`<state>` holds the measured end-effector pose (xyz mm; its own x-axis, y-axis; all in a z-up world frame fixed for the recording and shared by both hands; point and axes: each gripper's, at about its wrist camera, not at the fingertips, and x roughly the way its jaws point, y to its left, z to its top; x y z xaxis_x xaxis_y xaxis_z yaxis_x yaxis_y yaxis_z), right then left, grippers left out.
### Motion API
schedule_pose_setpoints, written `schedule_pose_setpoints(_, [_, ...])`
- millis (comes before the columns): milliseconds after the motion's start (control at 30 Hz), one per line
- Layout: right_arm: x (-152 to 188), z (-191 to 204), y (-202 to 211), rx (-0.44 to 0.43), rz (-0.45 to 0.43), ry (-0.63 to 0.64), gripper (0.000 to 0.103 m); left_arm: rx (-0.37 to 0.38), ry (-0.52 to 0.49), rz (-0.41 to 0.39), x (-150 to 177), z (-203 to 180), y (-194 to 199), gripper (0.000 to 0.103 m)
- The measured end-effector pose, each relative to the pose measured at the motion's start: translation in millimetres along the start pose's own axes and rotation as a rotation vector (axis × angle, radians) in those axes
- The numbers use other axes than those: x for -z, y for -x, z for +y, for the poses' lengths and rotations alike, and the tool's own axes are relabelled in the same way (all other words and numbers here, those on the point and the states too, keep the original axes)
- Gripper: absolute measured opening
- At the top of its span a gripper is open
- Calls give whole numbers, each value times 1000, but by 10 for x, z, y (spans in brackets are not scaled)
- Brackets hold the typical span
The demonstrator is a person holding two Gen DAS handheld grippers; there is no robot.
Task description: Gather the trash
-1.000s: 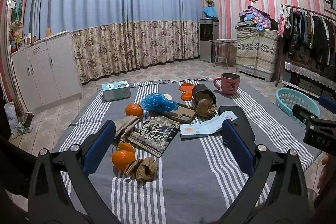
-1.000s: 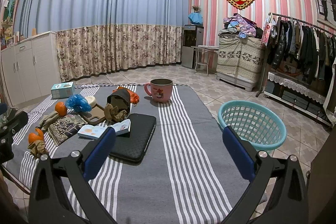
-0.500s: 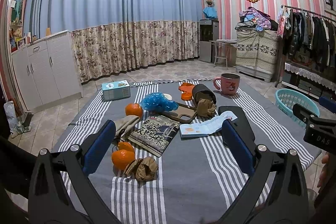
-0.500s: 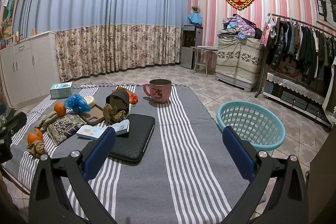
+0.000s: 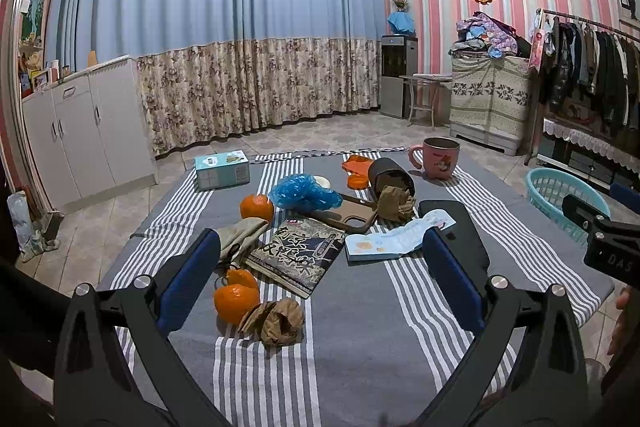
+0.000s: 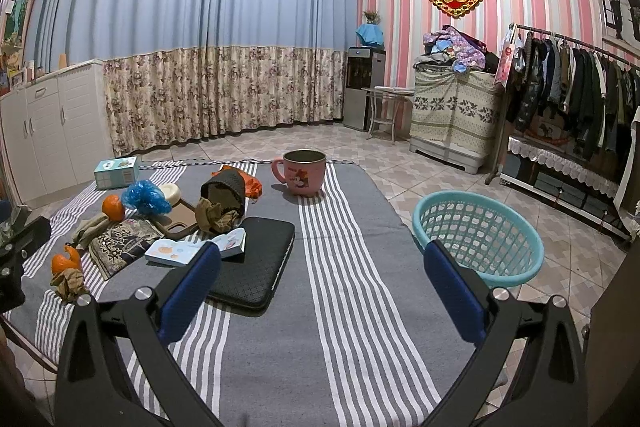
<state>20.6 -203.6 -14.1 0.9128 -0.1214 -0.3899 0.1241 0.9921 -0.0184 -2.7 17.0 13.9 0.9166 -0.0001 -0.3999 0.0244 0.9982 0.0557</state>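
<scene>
On the striped table lie scraps: a crumpled brown paper wad [image 5: 278, 321] beside orange peel [image 5: 235, 297], another brown wad [image 5: 394, 203] spilling from a tipped dark cup [image 5: 390, 175], a blue plastic bag [image 5: 304, 193] and a paper leaflet [image 5: 394, 237]. My left gripper [image 5: 320, 287] hovers open over the table's near side, nothing between its fingers. My right gripper [image 6: 322, 291] is open above the bare striped cloth, right of the clutter. A teal basket [image 6: 478, 237] stands on the floor by the table's right edge.
A whole orange [image 5: 257, 207], a book [image 5: 298, 255], a black case [image 6: 256, 269], a brown phone case [image 5: 352, 215], a pink mug [image 6: 305, 173], a tissue box [image 5: 222, 171] and a grey cloth [image 5: 240, 233] share the table. Cabinets stand left, a clothes rack right.
The right wrist view has shifted slightly, with the table items drifting a little left. The left gripper has held still. Both stay open.
</scene>
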Motion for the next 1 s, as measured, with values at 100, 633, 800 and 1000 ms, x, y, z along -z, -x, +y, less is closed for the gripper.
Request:
schedule_pose_setpoints(100, [-2, -16, 4, 0, 2, 0, 99, -8, -2, -7, 16, 19, -10, 98])
schedule_pose_setpoints(633, [69, -40, -153, 58, 39, 16, 99, -89, 11, 135, 547, 475, -390, 98])
schedule_pose_setpoints(800, [98, -28, -237, 78, 65, 21, 99, -78, 24, 167, 670, 500, -557, 98])
schedule_pose_setpoints(1000, [133, 43, -343, 93, 93, 66, 99, -34, 17, 204, 718, 344, -783, 96])
